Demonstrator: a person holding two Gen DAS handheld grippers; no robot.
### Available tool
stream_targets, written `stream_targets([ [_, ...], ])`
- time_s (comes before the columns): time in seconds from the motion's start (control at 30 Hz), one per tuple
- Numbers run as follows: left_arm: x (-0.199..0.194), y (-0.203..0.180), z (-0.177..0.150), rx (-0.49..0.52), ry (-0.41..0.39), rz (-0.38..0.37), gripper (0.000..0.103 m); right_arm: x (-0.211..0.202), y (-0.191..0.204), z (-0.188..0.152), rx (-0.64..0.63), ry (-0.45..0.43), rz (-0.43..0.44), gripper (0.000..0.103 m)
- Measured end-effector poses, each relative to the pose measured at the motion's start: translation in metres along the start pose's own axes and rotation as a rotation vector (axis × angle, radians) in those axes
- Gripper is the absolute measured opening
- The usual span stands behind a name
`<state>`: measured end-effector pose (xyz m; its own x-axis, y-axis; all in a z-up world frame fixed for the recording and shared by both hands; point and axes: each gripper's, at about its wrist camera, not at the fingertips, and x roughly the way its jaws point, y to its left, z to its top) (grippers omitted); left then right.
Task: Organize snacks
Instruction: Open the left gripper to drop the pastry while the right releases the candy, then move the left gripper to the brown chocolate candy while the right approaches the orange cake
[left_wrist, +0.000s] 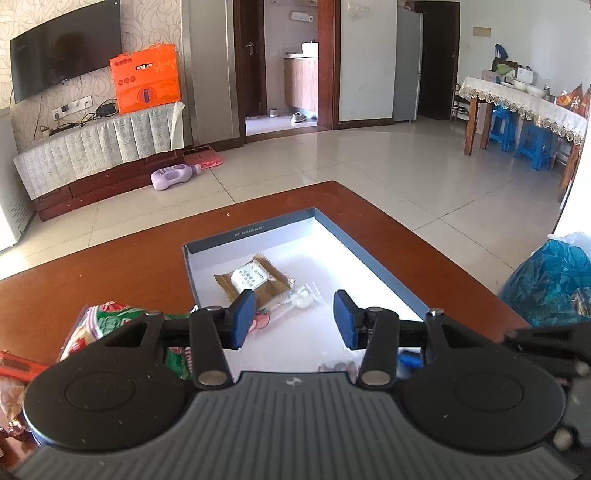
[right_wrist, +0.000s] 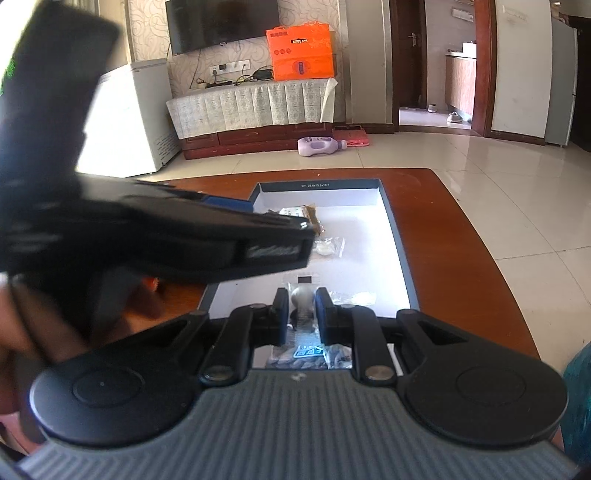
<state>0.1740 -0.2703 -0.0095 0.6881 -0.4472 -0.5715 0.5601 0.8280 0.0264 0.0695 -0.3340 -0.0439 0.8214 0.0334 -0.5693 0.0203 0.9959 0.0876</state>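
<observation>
An open box (left_wrist: 373, 258) with a white floor and grey-blue rim lies on the brown table. In it are a brown-wrapped snack (left_wrist: 255, 280), a clear-wrapped white candy (left_wrist: 301, 297) and a pink-printed packet (left_wrist: 263, 320). My left gripper (left_wrist: 294, 319) hovers over the box's near part, open, with nothing between its blue pads. In the right wrist view my right gripper (right_wrist: 303, 310) is shut on a clear snack packet (right_wrist: 303, 295) with dark contents, over the near end of the box (right_wrist: 393, 229). The left gripper (right_wrist: 221, 240) crosses that view as a blurred black shape, hiding part of the brown-wrapped snack (right_wrist: 313, 216).
A green and red snack bag (left_wrist: 110, 321) and a red pack (left_wrist: 18, 365) lie on the table left of the box. A blue plastic bag (left_wrist: 550, 280) sits at the right table edge. Another clear wrapper (right_wrist: 354, 297) lies in the box beside the right gripper.
</observation>
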Motion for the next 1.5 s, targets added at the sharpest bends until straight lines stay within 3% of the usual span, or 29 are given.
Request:
stream_targets([
  [0.27,-0.035,0.017,-0.015,-0.029,-0.009,0.012,0.053,0.004,0.003,0.001,0.056,-0.027,0.006,0.019],
  [0.53,-0.066,0.043,-0.034,-0.094,-0.019,0.033,0.053,0.012,0.023,0.003,0.018,-0.005,0.006,0.019],
  [0.77,-0.085,0.053,-0.042,-0.103,-0.021,0.044,0.053,0.018,0.039,0.003,-0.012,0.009,-0.077,0.021],
  [0.93,-0.092,0.061,-0.047,-0.120,-0.019,0.050,0.055,0.017,0.042,0.001,-0.036,0.017,-0.105,0.052],
  [1.2,-0.118,0.096,-0.072,-0.133,-0.024,0.069,0.058,0.004,0.047,0.003,-0.024,-0.026,-0.104,0.056],
  [1.33,-0.133,0.129,-0.084,-0.127,-0.015,0.125,0.058,-0.004,0.061,0.007,-0.039,-0.076,-0.004,0.059],
  [1.43,-0.143,0.161,-0.094,-0.145,-0.006,0.176,0.059,0.002,0.083,0.007,-0.087,-0.054,0.075,0.072],
  [1.5,-0.146,0.179,-0.102,-0.159,0.010,0.208,0.059,0.010,0.103,0.004,-0.134,-0.015,0.122,0.074],
])
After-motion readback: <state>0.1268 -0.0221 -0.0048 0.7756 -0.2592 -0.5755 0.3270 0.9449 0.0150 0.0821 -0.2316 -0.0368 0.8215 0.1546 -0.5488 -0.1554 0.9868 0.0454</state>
